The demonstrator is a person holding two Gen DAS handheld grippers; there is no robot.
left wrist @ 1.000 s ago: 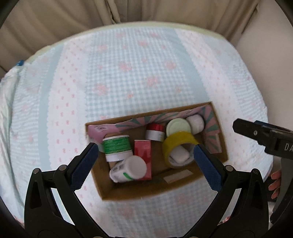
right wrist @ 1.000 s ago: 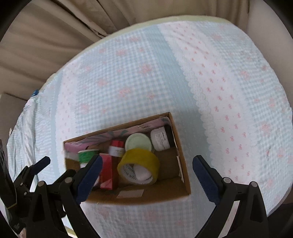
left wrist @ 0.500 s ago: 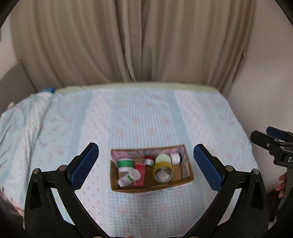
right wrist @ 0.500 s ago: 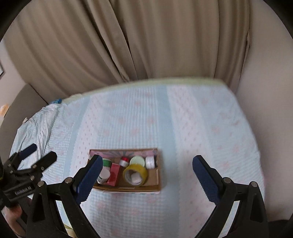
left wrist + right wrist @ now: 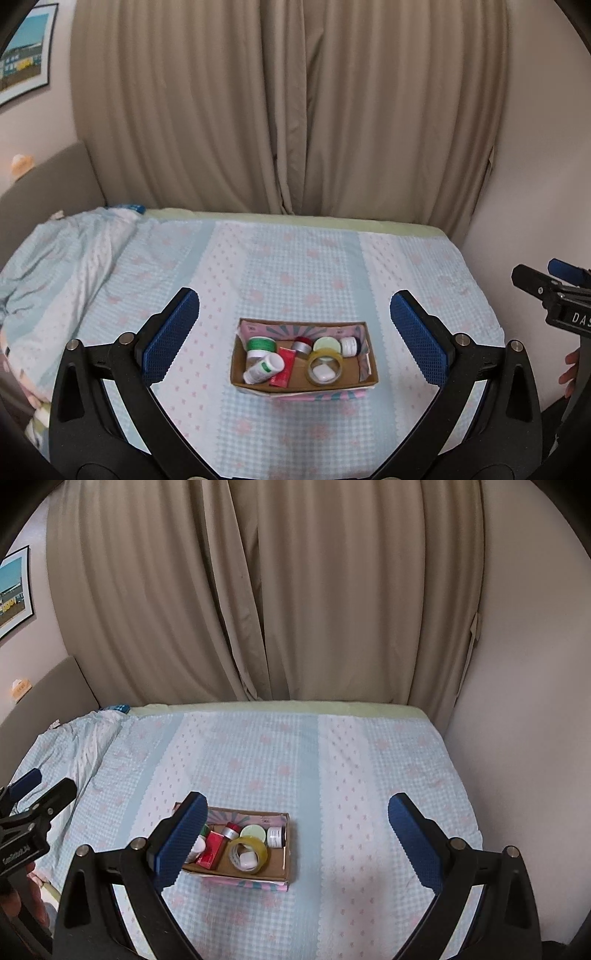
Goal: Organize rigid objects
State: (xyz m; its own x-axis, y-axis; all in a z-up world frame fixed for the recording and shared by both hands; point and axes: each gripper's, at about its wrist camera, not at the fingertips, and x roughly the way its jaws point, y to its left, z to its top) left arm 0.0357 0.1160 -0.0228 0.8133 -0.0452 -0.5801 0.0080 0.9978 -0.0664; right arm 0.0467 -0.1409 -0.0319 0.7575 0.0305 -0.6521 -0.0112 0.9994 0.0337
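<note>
A shallow cardboard box (image 5: 369, 378) (image 5: 286, 864) rests on the bed near its front edge. Inside lie a yellow tape roll (image 5: 325, 368) (image 5: 248, 853), a red carton (image 5: 284, 369) (image 5: 211, 851), a green-lidded jar (image 5: 260, 346), a toppled white bottle (image 5: 263, 367), a red-capped jar (image 5: 302, 345) (image 5: 231, 830), a pale green lid (image 5: 326, 344) (image 5: 253, 832) and a small white jar (image 5: 349, 346) (image 5: 276, 836). My left gripper (image 5: 294, 334) and my right gripper (image 5: 294, 838) are both open and empty, held well back from the box.
The bed carries a pale blue and pink checked cover (image 5: 295, 266), rumpled at the left (image 5: 55, 254). Beige curtains (image 5: 288, 110) hang behind it. A wall (image 5: 524, 701) closes the right side. A headboard (image 5: 40, 698) and a framed picture (image 5: 22, 70) are at the left.
Both grippers have pulled back and tilted up from just above the box, so the box now looks small and the whole bed and curtains show. Both stayed open.
</note>
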